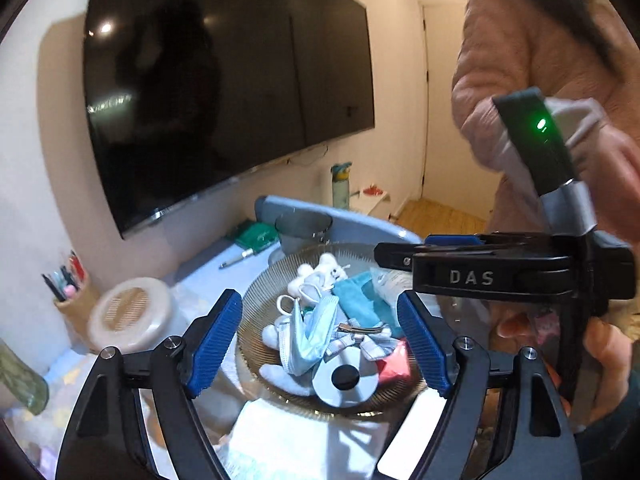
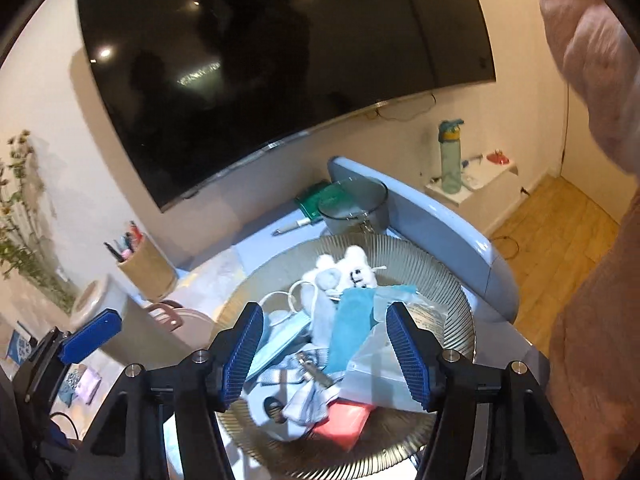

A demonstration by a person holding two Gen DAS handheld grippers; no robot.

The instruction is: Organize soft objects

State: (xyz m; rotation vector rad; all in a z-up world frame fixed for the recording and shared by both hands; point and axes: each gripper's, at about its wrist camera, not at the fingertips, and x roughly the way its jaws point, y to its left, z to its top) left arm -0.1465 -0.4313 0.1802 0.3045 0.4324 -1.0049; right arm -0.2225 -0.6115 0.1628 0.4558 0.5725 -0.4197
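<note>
Several soft things lie heaped in the ribbed glass plate on the tabletop, right under both my claws. My left claw stands wide with nothing between its pads; my right claw stands about half open, also empty, hovering above the heap.

On top I see a pale blue face mask, a white plush toy, a teal cloth, a checked bow with a metal clip, a clear packet and a red block near the plate's front edge.

I judge all of them light and limp. The mask should crumple and slide, so I would pinch it through the pleated middle rather than by a loop, which would stretch and swing. The plush looks springy, so its body is the place to take it, and it will squash before it grips. The cloth folds over itself, and a bunched ridge offers the best hold. The packet looks slippery, so I would take it by an edge. The bow's clip is the only stiff part, which makes it a firm hold.

The plate is glass and fragile, so my pads should not press down hard on it. The things overlap, and lifting one may drag a neighbour along.
</note>
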